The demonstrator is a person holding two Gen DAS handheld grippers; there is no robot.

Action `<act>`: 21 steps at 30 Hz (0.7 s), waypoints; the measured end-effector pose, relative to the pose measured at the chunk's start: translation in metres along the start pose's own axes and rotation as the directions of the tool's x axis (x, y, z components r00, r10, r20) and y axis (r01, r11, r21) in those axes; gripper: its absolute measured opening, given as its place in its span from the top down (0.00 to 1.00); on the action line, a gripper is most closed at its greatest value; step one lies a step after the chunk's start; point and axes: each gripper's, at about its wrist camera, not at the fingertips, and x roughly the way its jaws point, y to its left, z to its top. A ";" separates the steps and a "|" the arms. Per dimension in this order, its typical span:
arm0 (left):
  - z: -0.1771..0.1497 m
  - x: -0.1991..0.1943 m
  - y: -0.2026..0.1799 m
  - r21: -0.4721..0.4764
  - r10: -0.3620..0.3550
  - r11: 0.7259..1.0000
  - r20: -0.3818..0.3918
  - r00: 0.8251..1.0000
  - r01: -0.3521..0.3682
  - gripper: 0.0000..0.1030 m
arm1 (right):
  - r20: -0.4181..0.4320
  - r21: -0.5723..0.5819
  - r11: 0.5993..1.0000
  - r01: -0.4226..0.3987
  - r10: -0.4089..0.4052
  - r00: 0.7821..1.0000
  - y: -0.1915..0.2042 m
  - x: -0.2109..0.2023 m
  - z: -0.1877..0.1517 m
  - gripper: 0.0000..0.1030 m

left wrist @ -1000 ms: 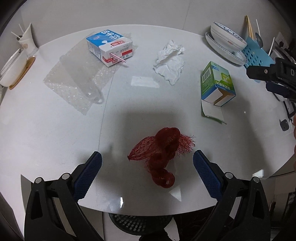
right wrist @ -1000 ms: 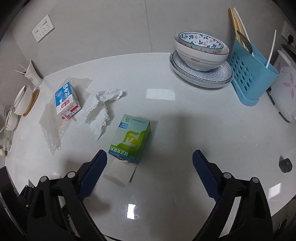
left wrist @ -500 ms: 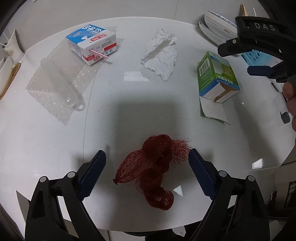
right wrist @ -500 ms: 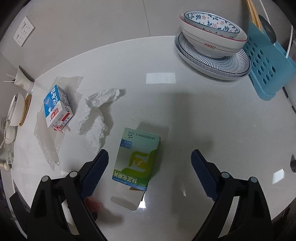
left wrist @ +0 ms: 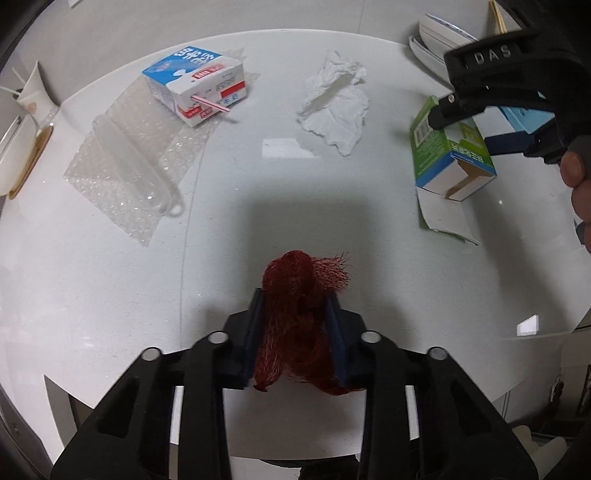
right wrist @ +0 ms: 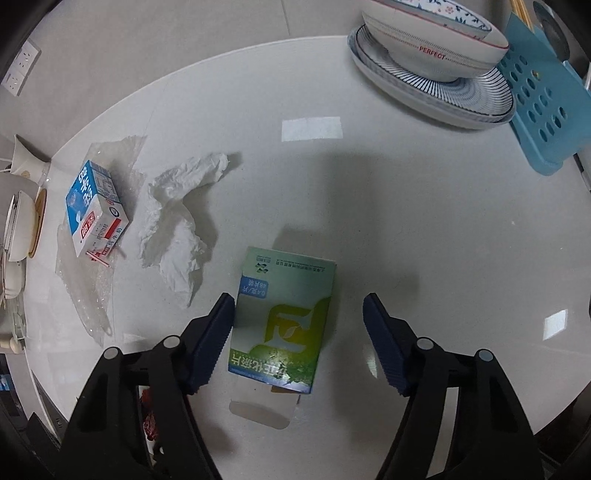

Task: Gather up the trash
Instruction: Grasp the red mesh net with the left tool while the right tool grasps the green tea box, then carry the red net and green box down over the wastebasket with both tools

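Note:
My left gripper (left wrist: 295,295) is shut on a red mesh net bag (left wrist: 301,291) at the near edge of the white round table (left wrist: 110,280). My right gripper (right wrist: 298,308) is open and straddles a green carton (right wrist: 284,325) with an open flap; its left finger is close to the carton's side, its right finger stands well apart. The right gripper also shows in the left wrist view (left wrist: 465,122) over the same carton (left wrist: 443,162). A crumpled white tissue (right wrist: 177,229), a blue-and-white milk carton with a pink straw (right wrist: 94,206) and clear bubble wrap (left wrist: 125,162) lie farther left.
A patterned bowl (right wrist: 432,33) on a striped plate (right wrist: 461,96) and a blue utensil holder (right wrist: 546,107) stand at the back right. White dishes (right wrist: 18,225) sit at the table's left edge. A wall runs behind the table.
My left gripper has closed on the red net bag. My right gripper has moved forward and down over the green carton and narrowed.

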 end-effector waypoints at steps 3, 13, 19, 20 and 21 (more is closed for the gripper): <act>0.004 0.001 0.008 -0.037 -0.012 0.999 -0.009 1.000 0.012 0.83 | -0.016 -0.002 1.000 0.001 -0.001 1.000 0.003 0.005 0.000 0.53; 0.008 0.003 0.025 -0.097 -0.030 0.995 -0.022 0.999 0.028 0.84 | 0.010 -0.009 1.000 0.013 -0.013 1.000 -0.001 0.000 -0.007 0.54; 0.008 -0.006 0.038 -0.131 -0.041 0.991 -0.008 0.999 0.039 0.84 | 0.032 -0.042 0.999 0.015 -0.014 0.999 -0.006 -0.013 -0.021 0.54; 0.009 -0.007 0.039 -0.131 -0.041 0.991 -0.005 0.999 0.040 0.84 | 0.036 -0.047 0.999 0.016 -0.014 0.999 -0.007 -0.015 -0.023 0.54; 0.010 -0.007 0.040 -0.130 -0.043 0.991 -0.001 0.999 0.043 0.84 | 0.042 -0.050 0.999 0.018 -0.016 0.999 -0.008 -0.018 -0.026 0.54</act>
